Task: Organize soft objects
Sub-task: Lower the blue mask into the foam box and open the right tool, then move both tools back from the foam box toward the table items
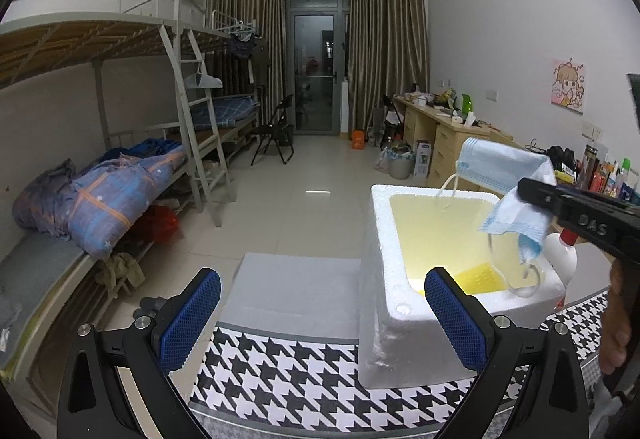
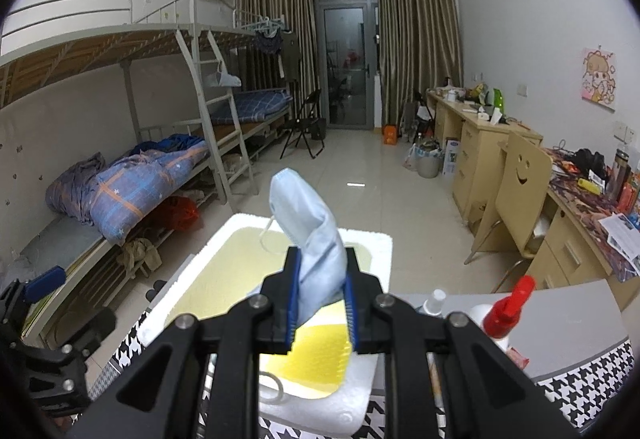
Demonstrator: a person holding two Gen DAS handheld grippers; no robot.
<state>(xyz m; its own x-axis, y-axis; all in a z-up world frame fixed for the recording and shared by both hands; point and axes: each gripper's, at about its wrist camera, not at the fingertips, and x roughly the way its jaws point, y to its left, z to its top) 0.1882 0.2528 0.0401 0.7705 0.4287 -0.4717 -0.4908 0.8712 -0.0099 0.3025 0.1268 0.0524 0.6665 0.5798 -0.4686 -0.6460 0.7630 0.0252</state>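
My right gripper (image 2: 321,303) is shut on a light blue face mask (image 2: 310,227) and holds it above the open white foam box (image 2: 240,235). From the left wrist view the mask (image 1: 508,187) hangs from the right gripper (image 1: 536,195) over the box (image 1: 380,239), with its ear loops dangling inside. The box's inside is yellowish. My left gripper (image 1: 322,313) is open and empty, just left of and in front of the box, above the houndstooth cloth (image 1: 288,375).
A white bottle with a red cap (image 2: 506,313) and a small spray bottle (image 2: 434,301) stand right of the box. A grey table surface (image 1: 288,291) lies behind the cloth. Bunk beds (image 1: 100,179) line the left, desks (image 2: 480,143) and a chair (image 2: 516,187) the right.
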